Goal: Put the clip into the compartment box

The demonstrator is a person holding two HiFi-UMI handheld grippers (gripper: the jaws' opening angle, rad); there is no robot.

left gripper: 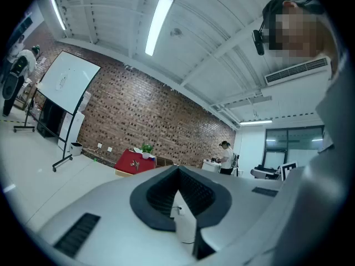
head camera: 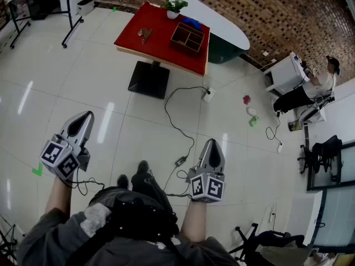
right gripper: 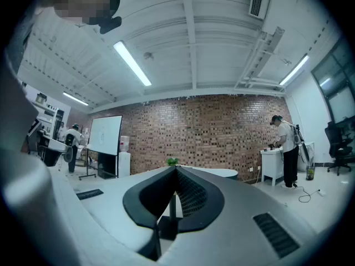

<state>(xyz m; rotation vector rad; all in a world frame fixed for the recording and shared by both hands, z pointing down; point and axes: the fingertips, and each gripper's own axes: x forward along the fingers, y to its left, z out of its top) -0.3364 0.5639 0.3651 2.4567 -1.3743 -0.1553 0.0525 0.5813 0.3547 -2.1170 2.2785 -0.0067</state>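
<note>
1. Claw on your left (head camera: 84, 117): you carry it low beside your left leg, above the floor. Its pads are clenched on each other with nothing between them. That suits a walking posture, since there is nothing within reach to take.
2. Clip (head camera: 145, 34): it lies on the left part of the red table (head camera: 161, 51), far ahead of you and well apart from both claws. It is out in the open, not inside anything, so the task looks not yet begun.
3. Cable (head camera: 183, 127): it trails over the floor between your feet and the table. You will probably have to step past it on the way, so it is a likely snag.
4. Compartment box (head camera: 187, 39): it sits on the right part of the same table, open side up, near the clip but not touching it. A potted plant (head camera: 175, 7) stands just behind it. Whether its cells hold anything is too small to tell.
5. Right claw (head camera: 212, 144): you hold it low by your right leg, also clenched tight and empty, pointing towards the table. Either claw will have to spread before it can take the clip.
</note>
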